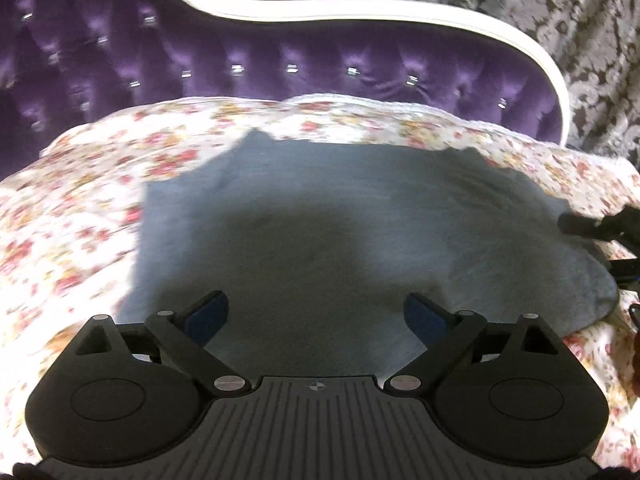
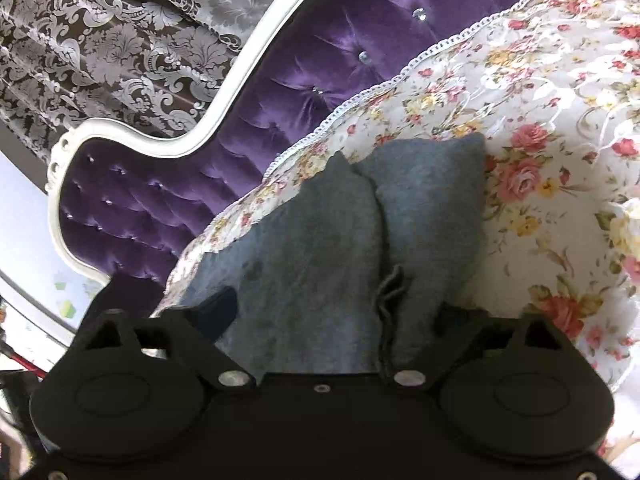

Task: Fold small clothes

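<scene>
Blurring smears the left wrist view; the right gripper (image 1: 600, 228) shows only as a dark shape cut off at that frame's right edge. Grey garment (image 1: 320, 220) lies flat mid-bedspread (image 1: 80, 184), one crease running lengthwise. Left gripper (image 1: 316, 316) spread wide, empty. Right gripper's fingers (image 2: 220, 304) straddle cloth, one hidden; contact unclear.

Grey-blue garment (image 1: 320, 216) on rose-patterned white coverlet (image 2: 560, 120); purple tufted headboard (image 1: 280, 48), white-trimmed.
</scene>
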Tool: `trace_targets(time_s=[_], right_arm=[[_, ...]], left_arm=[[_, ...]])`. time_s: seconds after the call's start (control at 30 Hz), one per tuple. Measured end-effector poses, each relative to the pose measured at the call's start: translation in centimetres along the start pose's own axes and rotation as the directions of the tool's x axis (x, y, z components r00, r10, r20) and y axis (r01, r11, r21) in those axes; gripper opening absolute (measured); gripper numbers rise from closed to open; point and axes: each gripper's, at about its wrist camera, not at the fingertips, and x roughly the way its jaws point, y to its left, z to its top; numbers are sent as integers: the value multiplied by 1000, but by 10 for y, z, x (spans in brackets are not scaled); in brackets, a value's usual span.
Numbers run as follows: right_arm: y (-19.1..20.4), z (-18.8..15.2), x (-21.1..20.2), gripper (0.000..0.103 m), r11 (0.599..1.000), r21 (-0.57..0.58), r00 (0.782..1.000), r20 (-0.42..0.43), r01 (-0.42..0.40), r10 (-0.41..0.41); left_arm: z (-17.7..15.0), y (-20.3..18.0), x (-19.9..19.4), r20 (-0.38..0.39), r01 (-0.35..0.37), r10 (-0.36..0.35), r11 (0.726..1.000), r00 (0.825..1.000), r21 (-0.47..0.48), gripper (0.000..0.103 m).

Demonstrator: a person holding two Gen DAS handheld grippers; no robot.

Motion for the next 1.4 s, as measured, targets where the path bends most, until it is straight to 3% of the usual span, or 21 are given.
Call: trace_targets(time_s=[0.13,0.2,0.33,0.47,0.7,0.97,1.17,1.4], right_arm=[[-11,0,1,43,999,47,1000,12,28,-28],[-16,-3,0,37,997,68,999,25,36,-38],[-12,-3,-1,33,995,74,998,22,64,-65],[12,8,-1,31,985,-2,985,-9,175,-175],[85,30,8,30,940,-162,953,-4,299,-304],[194,23,59,29,886,-387,959,-20,254,-283],[262,-19,118,28,841,-520,969,-93,149,-230],[295,-84,180,24,764,-641,951,-182,76,-248]], left_arm=[[-5,26,-11,-20,-28,28,999,999,-31,96],[-6,40,-18,-17,-41,40,998,999,-44,96],[-11,64,-28,-24,-48,47,995,999,-83,96],[-17,78,-33,-30,-30,27,994,999,-107,96],[-36,96,-45,-24,39,-42,989,999,-145,96],[-44,124,-63,21,64,-61,980,998,-187,96],[-55,143,-68,24,60,-56,972,998,-225,96],[-64,160,-66,16,58,-56,964,998,-258,96]])
